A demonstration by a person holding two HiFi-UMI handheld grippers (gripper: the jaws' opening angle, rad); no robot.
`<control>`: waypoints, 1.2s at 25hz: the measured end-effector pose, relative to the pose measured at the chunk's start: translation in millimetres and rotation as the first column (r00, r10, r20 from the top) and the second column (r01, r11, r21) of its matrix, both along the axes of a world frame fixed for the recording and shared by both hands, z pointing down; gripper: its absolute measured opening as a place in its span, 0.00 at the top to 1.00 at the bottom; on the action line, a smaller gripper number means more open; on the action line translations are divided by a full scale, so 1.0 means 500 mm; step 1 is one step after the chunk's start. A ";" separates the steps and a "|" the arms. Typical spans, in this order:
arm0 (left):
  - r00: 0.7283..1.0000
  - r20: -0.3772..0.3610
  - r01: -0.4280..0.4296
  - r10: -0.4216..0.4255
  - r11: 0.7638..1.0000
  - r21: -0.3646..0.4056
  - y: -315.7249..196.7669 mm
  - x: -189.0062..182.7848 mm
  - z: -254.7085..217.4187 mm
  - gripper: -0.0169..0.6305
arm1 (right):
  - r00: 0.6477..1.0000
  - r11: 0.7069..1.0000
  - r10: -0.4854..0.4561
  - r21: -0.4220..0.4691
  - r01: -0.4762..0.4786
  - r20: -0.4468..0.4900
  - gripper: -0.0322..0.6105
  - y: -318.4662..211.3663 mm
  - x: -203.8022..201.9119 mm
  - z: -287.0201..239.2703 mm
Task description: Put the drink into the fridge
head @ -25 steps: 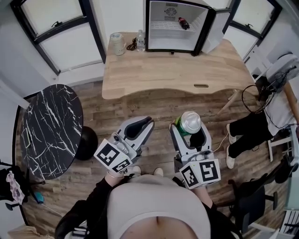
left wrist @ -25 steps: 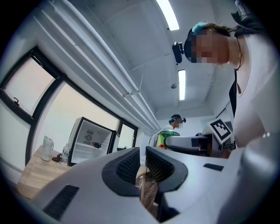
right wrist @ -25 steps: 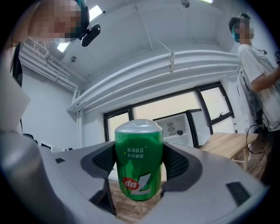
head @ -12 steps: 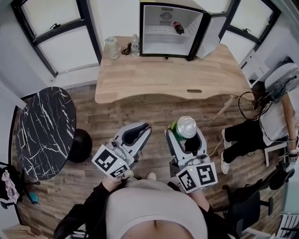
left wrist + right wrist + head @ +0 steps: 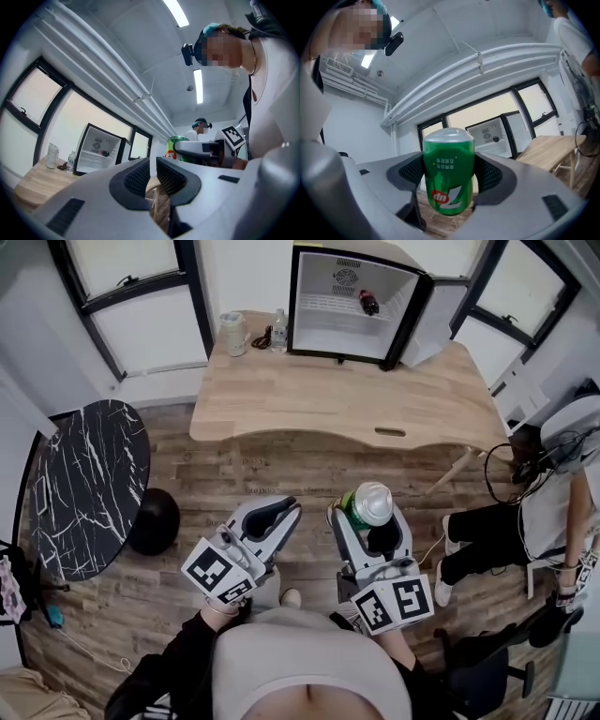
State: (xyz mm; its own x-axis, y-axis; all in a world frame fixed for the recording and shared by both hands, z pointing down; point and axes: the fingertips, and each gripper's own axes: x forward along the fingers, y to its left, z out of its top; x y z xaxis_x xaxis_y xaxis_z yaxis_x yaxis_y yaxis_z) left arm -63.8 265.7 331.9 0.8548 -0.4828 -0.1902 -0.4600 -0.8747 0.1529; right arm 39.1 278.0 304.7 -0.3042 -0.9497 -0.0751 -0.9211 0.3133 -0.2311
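Right gripper view shows the right gripper (image 5: 449, 182) with its jaws clamped on the green can (image 5: 448, 159), held over the floor (image 5: 281, 474), well apart from the open fridge (image 5: 328, 317) on the tabletop (image 5: 319, 395). Left gripper (image 5: 153, 176) jaws sit narrow, nothing between. Carrying step, I judge; next calls for approaching and reaching the can inside

We see a pale wooden desk (image 5: 319, 399) standing on the plank floor (image 5: 281, 474), carrying at its back edge an open fridge (image 5: 349, 261) with a dark bottle (image 5: 367, 302) lying on its shelf (image 5: 330, 307), and just left of it a clear bottle (image 5: 278, 326), a dark tangle (image 5: 263, 335) and a white jug (image 5: 233, 332).
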 end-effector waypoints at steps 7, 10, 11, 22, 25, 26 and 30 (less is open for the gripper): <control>1.000 -0.007 -0.002 0.002 1.000 0.009 -0.046 0.020 0.000 0.90 | 1.000 1.000 0.003 -0.011 -0.003 0.013 0.42 -0.047 0.012 0.012; 1.000 -0.014 -0.011 0.011 1.000 0.019 -0.088 0.031 -0.003 0.90 | 1.000 1.000 0.012 -0.019 -0.012 0.008 0.42 -0.082 0.020 0.017; 1.000 -0.016 -0.013 0.014 1.000 0.021 -0.103 0.034 -0.004 0.90 | 1.000 1.000 0.016 -0.021 -0.016 0.009 0.42 -0.094 0.022 0.018; 0.997 -0.021 -0.079 0.080 0.996 0.031 -0.317 0.045 -0.020 0.90 | 0.998 0.998 0.065 -0.005 -0.065 0.012 0.42 -0.294 0.027 0.002; 0.996 -0.019 -0.092 0.092 0.995 0.038 -0.371 0.037 -0.025 0.90 | 0.997 0.997 0.076 -0.004 -0.076 0.020 0.42 -0.348 0.020 0.000; 0.995 -0.018 -0.095 0.096 0.995 0.042 -0.389 0.035 -0.026 0.90 | 0.997 0.997 0.079 -0.002 -0.079 0.022 0.42 -0.365 0.016 0.000; 0.993 -0.009 -0.117 0.117 0.992 0.045 -0.452 0.028 -0.028 0.90 | 0.995 0.996 0.092 0.003 -0.092 0.034 0.42 -0.427 0.005 -0.006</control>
